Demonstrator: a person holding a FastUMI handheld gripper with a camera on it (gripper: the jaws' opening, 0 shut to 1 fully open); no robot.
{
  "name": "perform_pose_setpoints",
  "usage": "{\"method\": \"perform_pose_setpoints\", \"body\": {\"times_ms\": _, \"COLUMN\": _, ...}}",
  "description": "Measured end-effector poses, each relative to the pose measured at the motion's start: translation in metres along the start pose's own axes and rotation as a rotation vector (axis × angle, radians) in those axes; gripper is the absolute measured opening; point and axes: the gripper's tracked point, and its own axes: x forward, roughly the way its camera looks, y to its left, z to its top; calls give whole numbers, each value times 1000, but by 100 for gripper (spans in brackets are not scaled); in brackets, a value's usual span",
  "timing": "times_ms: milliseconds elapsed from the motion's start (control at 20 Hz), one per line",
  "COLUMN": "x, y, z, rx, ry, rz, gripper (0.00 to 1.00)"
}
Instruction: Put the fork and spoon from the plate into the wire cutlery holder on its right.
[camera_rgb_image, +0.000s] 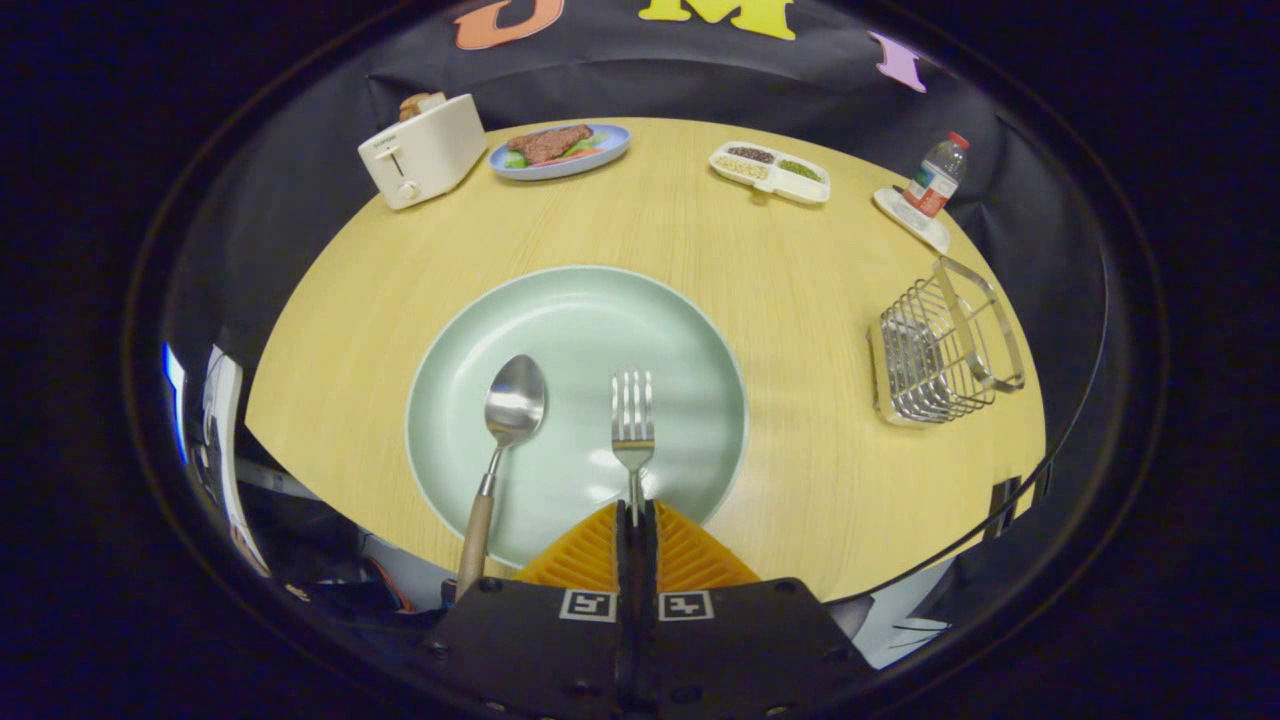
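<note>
Gripper (637, 512) clamps fork (633, 420) by its handle over plate (700, 340); best lift straight, keep level, then swing twd wire holder (945, 350); spoon (510, 410) waits.

No legible text, bottle (937, 178) label (blurred)

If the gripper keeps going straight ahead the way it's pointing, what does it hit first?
The gripper is shut on the fork, whose head juts ahead over the green plate. Straight on, the plate's far rim probably comes first, then bare table; height is unclear.
</note>
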Motion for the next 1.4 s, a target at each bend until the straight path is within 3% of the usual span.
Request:
{"method": "perform_pose_setpoints", "body": {"times_ms": 400, "x": -72, "y": -38, "z": 21, "rx": 16, "ry": -29, "rz": 20, "gripper": 1}}
{"method": "perform_pose_setpoints", "body": {"times_ms": 800, "x": -128, "y": -147, "z": 47, "rx": 132, "ry": -89, "rz": -45, "gripper": 1}}
{"method": "perform_pose_setpoints", "body": {"times_ms": 1100, "x": -113, "y": -206, "z": 54, "rx": 180, "ry": 19, "rz": -72, "gripper": 1}}
{"method": "perform_pose_setpoints", "body": {"times_ms": 1400, "x": -90, "y": -217, "z": 67, "rx": 140, "ry": 133, "rz": -100, "gripper": 1}}
